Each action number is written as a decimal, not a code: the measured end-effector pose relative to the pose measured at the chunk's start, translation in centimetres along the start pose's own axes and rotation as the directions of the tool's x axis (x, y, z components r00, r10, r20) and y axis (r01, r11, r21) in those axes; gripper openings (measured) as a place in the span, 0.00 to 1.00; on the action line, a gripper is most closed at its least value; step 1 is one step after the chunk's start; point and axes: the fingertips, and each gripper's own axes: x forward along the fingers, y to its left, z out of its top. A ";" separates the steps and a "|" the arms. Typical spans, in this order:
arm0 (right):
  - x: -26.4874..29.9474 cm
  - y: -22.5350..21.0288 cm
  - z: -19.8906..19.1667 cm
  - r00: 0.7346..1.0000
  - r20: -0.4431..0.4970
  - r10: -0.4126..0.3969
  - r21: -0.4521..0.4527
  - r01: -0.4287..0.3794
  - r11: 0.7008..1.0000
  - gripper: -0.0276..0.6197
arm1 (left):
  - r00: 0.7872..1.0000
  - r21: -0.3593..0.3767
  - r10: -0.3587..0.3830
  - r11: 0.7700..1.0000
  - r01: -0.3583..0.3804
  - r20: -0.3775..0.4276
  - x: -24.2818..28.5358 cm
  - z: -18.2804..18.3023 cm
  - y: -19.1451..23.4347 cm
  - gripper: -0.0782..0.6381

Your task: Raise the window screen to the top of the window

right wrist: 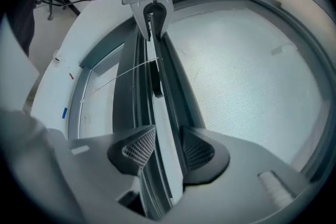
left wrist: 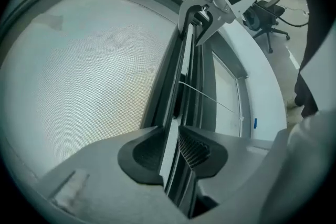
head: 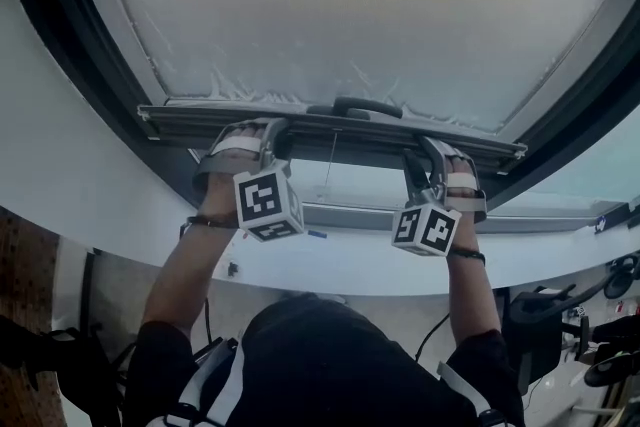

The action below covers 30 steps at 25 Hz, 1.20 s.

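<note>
The window screen is a pale mesh (head: 350,5) with a dark bottom bar (head: 330,127) that carries a small handle (head: 355,105) at mid-length. My left gripper (head: 275,137) clamps the bar left of the handle. In the left gripper view both pads sit against the bar (left wrist: 181,81), so the left gripper (left wrist: 176,152) is shut on it. My right gripper (head: 425,155) grips the bar right of the handle, and its pads close on the bar (right wrist: 157,97) at the right gripper (right wrist: 163,152). A thin cord (head: 330,160) hangs below the bar.
A dark window frame (head: 80,65) surrounds the screen, with bare glass (head: 350,185) under the bar and a white sill (head: 330,260) below that. An office chair (left wrist: 265,13) and cables stand on the floor behind me.
</note>
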 end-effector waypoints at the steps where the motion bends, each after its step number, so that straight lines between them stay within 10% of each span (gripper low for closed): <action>1: 0.0 -0.4 0.1 1.000 0.000 -0.003 -0.003 0.003 1.000 0.30 | 1.000 -0.002 -0.002 1.000 0.002 -0.010 -0.1 0.0 0.4 0.23; 8: -1.1 -1.8 1.1 0.997 0.033 -0.065 0.018 0.064 0.998 0.29 | 0.997 0.111 0.005 0.994 0.003 -0.074 0.1 -0.2 1.3 0.21; 13: -4.5 -0.2 5.0 0.979 0.199 -0.044 0.313 -0.021 0.950 0.28 | 0.998 0.100 -0.005 0.995 0.011 -0.060 -0.3 0.0 2.1 0.21; 23: -3.5 10.9 7.4 0.893 0.405 0.195 0.705 -0.441 0.555 0.26 | 0.998 0.104 -0.038 0.994 0.044 -0.051 -3.0 1.6 7.1 0.15; 27: -0.1 14.3 6.8 0.869 0.416 0.270 0.809 -0.489 0.328 0.26 | 0.991 0.106 -0.110 0.987 0.118 -0.079 -3.0 1.6 6.9 0.14; 30: 2.7 18.7 6.3 0.866 0.385 0.319 0.833 -0.475 0.285 0.26 | 0.989 0.096 -0.116 0.988 0.124 -0.089 -3.1 1.7 6.9 0.14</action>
